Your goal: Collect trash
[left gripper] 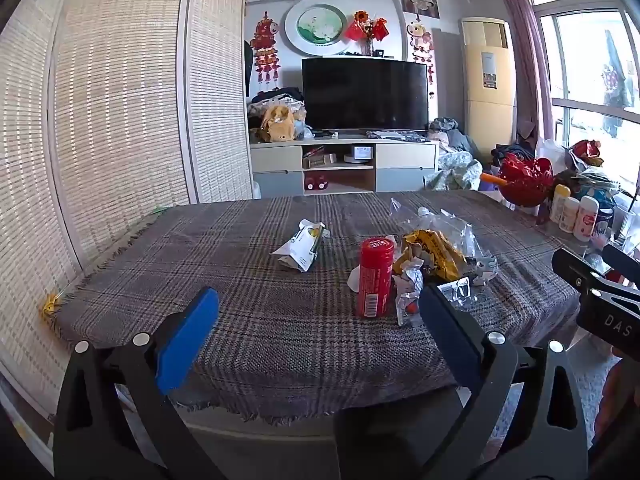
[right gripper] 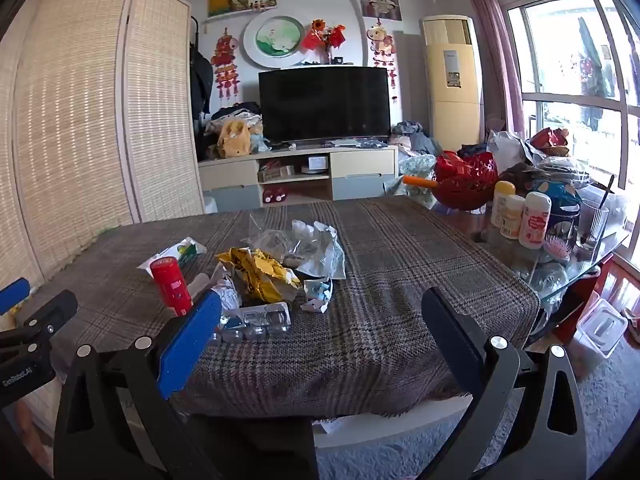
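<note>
Holding both grippers, left [left gripper: 318,334] and right [right gripper: 320,336], spread wide and empty, you face the can [left gripper: 375,277] and wrappers [right gripper: 260,272] on the table [left gripper: 200,248].

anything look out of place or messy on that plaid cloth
Yes. A heap of litter lies on the plaid tablecloth: a crumpled yellow wrapper, clear plastic bags and an empty blister tray. A red can stands upright beside it, and a torn green-and-white packet lies apart.
</note>
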